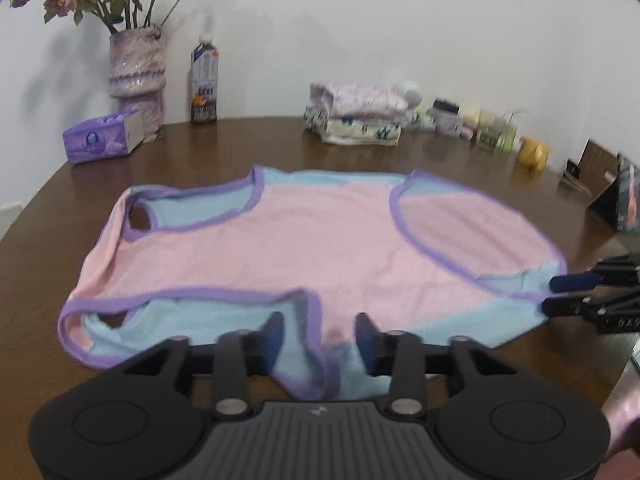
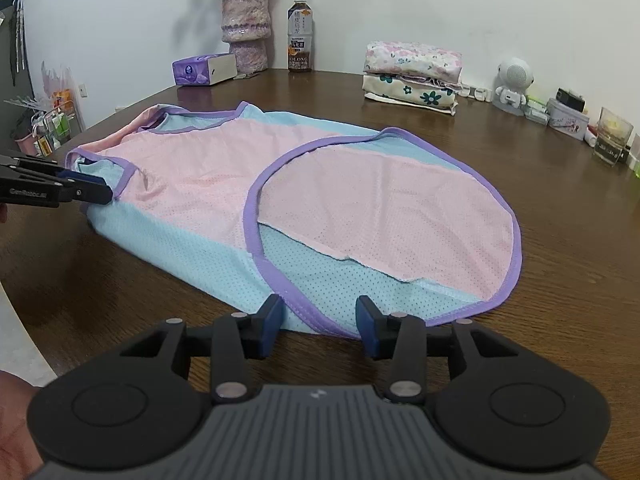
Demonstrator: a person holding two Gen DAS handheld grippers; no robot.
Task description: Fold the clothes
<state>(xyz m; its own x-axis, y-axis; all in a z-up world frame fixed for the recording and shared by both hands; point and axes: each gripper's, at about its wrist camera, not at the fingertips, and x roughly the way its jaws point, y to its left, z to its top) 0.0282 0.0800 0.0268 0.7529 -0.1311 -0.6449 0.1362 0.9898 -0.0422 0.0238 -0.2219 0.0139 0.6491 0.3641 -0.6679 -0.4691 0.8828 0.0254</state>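
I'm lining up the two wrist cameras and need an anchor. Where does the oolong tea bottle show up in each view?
Left wrist view: the tea bottle stands upper left of centre at the table's far edge, right of the purple vase.
Right wrist view: the tea bottle stands top centre, again just right of the vase.
Shared landmark: the purple tissue box sits left of the vase in both.
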